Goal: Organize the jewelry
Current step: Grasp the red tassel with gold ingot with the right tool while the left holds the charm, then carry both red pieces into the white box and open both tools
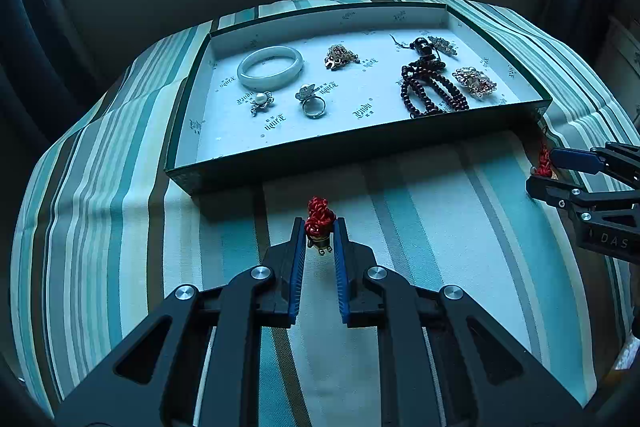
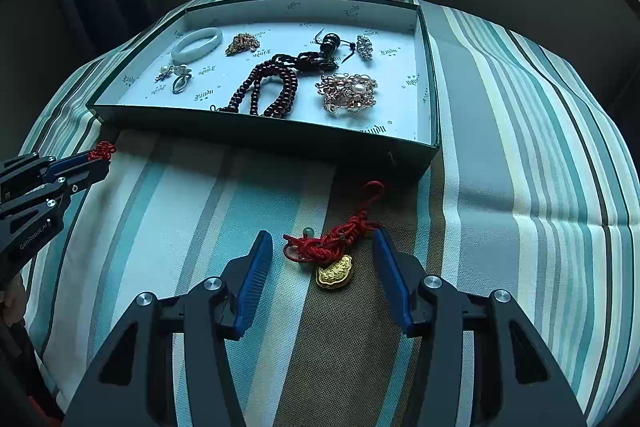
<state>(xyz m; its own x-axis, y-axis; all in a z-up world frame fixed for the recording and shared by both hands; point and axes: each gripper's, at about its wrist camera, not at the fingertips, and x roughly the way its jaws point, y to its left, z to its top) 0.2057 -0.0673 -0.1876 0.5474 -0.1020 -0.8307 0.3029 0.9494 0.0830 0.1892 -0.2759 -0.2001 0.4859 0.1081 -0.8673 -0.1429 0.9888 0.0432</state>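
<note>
A red knotted charm (image 1: pixel 319 217) with a small brass piece under it is pinched between the blue pads of my left gripper (image 1: pixel 319 223), just above the striped cloth in front of the box. That gripper (image 2: pixel 100 159) and its red knot (image 2: pixel 102 149) also show at the left edge of the right wrist view. My right gripper (image 2: pixel 322 237) stands open over a second red knotted cord (image 2: pixel 332 243) with a gold pendant (image 2: pixel 334 271), which lies on the cloth between the fingers. The left pad is clear of the cord; the right fingertip is at its edge.
A shallow green box (image 1: pixel 360 143) with white lining sits beyond both grippers. It holds a white bangle (image 1: pixel 270 67), a ring (image 1: pixel 312 105), a pearl brooch (image 1: pixel 262 102), a dark bead strand (image 1: pixel 430 89) and crystal brooches (image 1: pixel 474 83). Striped cloth (image 2: pixel 520 147) covers the table.
</note>
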